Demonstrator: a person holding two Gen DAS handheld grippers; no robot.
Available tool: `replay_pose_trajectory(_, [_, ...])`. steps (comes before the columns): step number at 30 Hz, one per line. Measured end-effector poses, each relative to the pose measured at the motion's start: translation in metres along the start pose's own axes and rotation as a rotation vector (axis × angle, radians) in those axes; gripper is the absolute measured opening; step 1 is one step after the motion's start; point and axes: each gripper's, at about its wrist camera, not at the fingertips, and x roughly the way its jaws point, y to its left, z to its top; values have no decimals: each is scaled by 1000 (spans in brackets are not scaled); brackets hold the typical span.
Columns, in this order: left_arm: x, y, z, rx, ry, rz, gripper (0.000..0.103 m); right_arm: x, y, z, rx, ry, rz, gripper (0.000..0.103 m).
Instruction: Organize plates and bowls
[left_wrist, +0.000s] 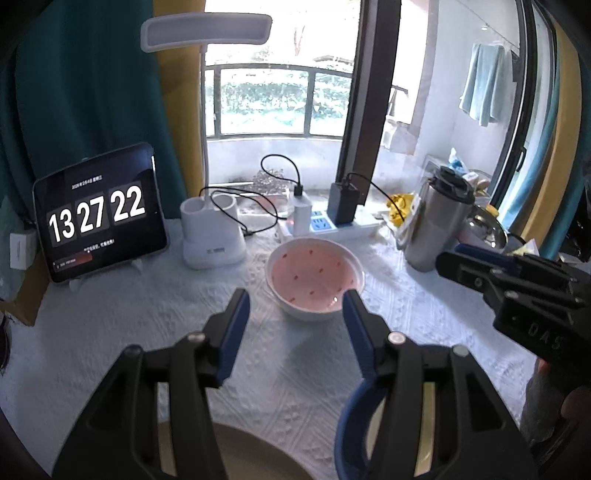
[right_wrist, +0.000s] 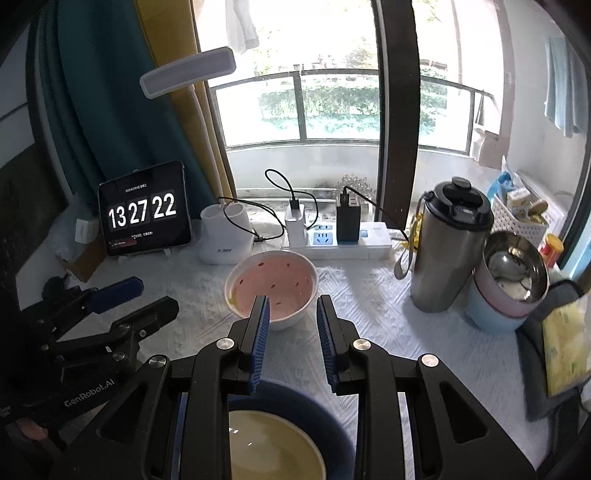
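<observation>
The pink bowl (left_wrist: 314, 280) stands alone on the white cloth of the bench (left_wrist: 129, 332), just in front of the power strip (left_wrist: 332, 225) and the lamp base (left_wrist: 212, 236), with nothing stacked in or under it. Nearer the person, under both tools, lies a blue-rimmed plate (right_wrist: 280, 435) with a cream centre; only its far part shows, so what else sits there cannot be told.

The left tool (left_wrist: 295, 306) is released, its jaws standing apart with nothing between them, its right finger overlapping the bowl's near rim in the left view. The right tool (right_wrist: 293, 306) has its jaws partly apart and also grasps nothing; they hang over the gap between plate and bowl.

At the right edge, a steel bowl (right_wrist: 517, 273) sits nested in a pink and a blue one beside the flask (right_wrist: 447, 251). That stack looks like a sorted group, though whether it belongs to the task is unclear.

By this layout the job seems midway at best: the plate and the pink bowl are apart and ungrouped. What probably remains is to lift the bowl and set it with the plate or with the nested stack.
</observation>
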Motion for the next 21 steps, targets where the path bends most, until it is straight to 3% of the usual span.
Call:
replay_pose_trajectory(11, [36,8,9,-17,39,40,54,36,-16,23,-46,31,-7,28])
replay_pose_trajectory(15, [53,6,10,-7,57,63,54,56,-21,26,-65,66,15,39])
replay_pose_trajectory(21, [79,8,9,-22,103,70,54,92,-28,27,-57,131,35,39])
